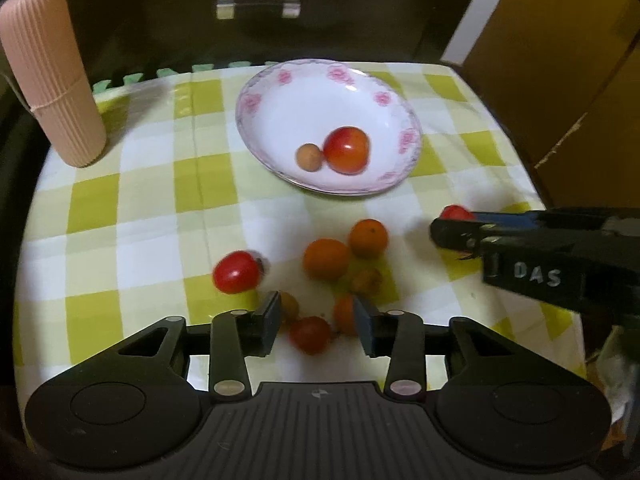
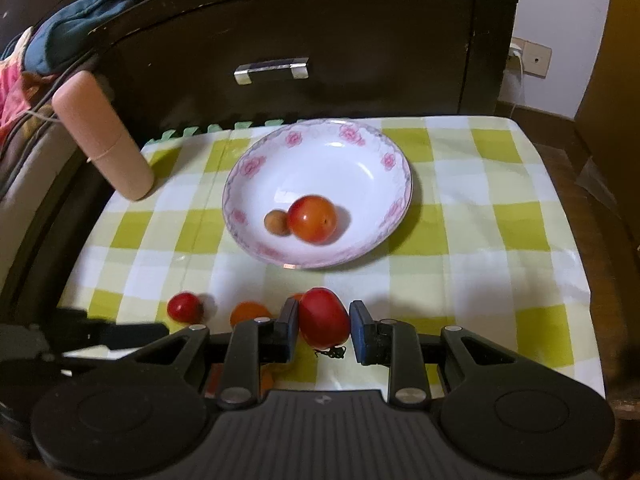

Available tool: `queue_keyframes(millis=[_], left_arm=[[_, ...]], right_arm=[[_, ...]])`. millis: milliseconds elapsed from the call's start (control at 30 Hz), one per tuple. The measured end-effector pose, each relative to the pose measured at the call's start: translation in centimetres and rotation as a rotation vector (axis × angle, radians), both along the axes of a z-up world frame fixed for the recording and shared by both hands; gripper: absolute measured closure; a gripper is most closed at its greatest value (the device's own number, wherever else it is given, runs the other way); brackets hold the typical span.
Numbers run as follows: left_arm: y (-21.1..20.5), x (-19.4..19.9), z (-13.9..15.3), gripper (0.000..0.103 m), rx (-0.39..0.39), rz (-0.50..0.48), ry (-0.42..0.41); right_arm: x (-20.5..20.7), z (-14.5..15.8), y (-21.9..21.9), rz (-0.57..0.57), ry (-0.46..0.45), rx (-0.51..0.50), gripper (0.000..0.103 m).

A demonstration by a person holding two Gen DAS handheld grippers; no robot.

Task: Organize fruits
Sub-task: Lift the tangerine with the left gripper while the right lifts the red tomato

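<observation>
1. Table [image 2: 500,184] w/ green-check cloth, set against a dark drawer front [image 2: 320,40]. Work surface for the sort; pink ribbed tube [image 1: 52,76] stands at far-left corner, clear of the action.
2. Bowl [image 2: 248,168], white w/ pink flowers, mid-table. Prob. the collection point: already holds one red-orange tomato [image 2: 312,219] and a small brown fruit [image 2: 276,222], touching each other.
3. Right gripper [image 2: 324,326]: jaws narrow, clamped on a red tomato [image 2: 323,322], stem end down, just short of the bowl's near rim. Looks like carry-to-bowl is the step in hand.
4. Left gripper [image 1: 316,322]: jaws part-open, nothing gripped; hangs over the loose pile, prob. lining up next pick.
5. Loose pile near table's front edge: two oranges [image 1: 326,259], touching; red tomato [image 1: 236,272] off to their left; small red fruit [image 1: 310,334] between the left jaws but pads not on it. Several still to move, so task is early.
</observation>
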State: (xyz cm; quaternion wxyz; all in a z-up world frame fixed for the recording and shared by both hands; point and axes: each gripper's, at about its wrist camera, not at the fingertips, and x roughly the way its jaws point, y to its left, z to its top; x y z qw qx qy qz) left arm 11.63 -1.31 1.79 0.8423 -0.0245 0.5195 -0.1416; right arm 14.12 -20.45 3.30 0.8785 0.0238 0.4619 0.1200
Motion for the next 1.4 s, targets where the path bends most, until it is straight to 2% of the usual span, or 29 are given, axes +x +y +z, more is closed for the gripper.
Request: queue_keyframes(millis=[167, 300, 533, 633, 733, 867, 1000, 1200, 1400], left_arm=[[-0.4, -0.6, -1.5, 0.054, 0.031, -0.001, 0.029], [-0.4, -0.6, -1.7, 0.054, 0.008, -0.006, 0.044], [-3.4, 0.2, -2.2, 0.053, 0.029, -0.104, 0.032], [-4.7, 0.4, -3.0, 0.053, 0.067, -0.144, 0.034], [-5.3, 0.8, -3.7, 0.042, 0.1, -0.147, 0.025], [-5.4, 1.6, -4.3, 0.04, 0.12, -0.14, 0.024], [-4.9, 2.5, -5.4, 0.047, 0.107, -0.118, 0.064], [-5.3, 2.5, -5.3, 0.053, 0.12, -0.128, 0.055], [-5.2, 1.8, -5.0, 0.053, 0.105, -0.13, 0.064]], right_arm=[[-0.8, -0.3, -0.2, 0.013, 0.012, 0.0, 0.077], [-0.8, -0.2, -0.2, 0.016, 0.011, 0.005, 0.077], [-0.7, -0.3, -0.8, -0.004, 0.012, 0.008, 0.077], [-0.7, -0.4, -1.2, -0.016, 0.014, 0.01, 0.077], [-0.6, -0.6, -1.6, -0.027, 0.02, 0.008, 0.077], [-0.3, -0.9, -2.1, -0.041, 0.029, 0.005, 0.077], [-0.1, -1.0, -2.4, -0.048, 0.033, 0.008, 0.077], [0.2, -1.2, -2.3, -0.048, 0.037, 0.009, 0.077], [0.3, -1.2, -2.4, -0.05, 0.039, 0.01, 0.077]])
